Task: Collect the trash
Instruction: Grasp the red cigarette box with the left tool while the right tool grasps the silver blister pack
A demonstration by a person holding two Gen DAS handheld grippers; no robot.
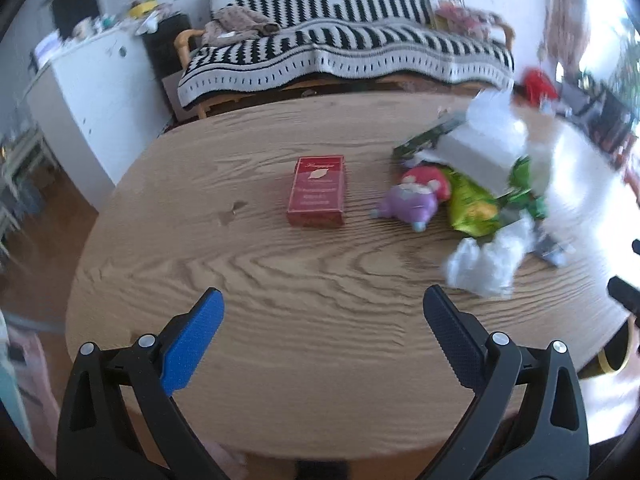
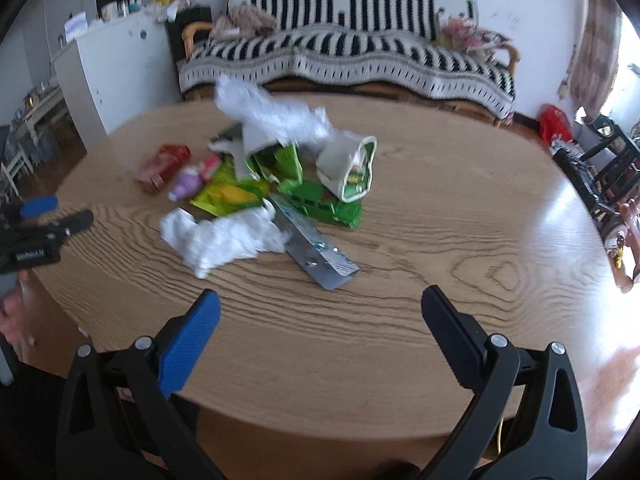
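Hovering above the wood-grain tabletop [image 2: 400, 340], right gripper [image 2: 320, 308] and left gripper [image 1: 323, 306] both gaped empty. Nearest ahead of the right: crumpled white tissue [image 2: 224, 240], judged feather-light, soft, pinchable anywhere. Just beyond: slick foil wrapper [image 2: 316, 252], crinkly green-yellow packets [image 2: 228, 196]. Farther left: stiff red box [image 1: 317, 191].

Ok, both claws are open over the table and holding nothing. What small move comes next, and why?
Probably ease the right claw forward and down onto the silver wrapper. It is the piece of trash nearest that claw, lying flat and almost straight ahead, with bare table around its near end. The left claw faces the red box, set apart from the pile.
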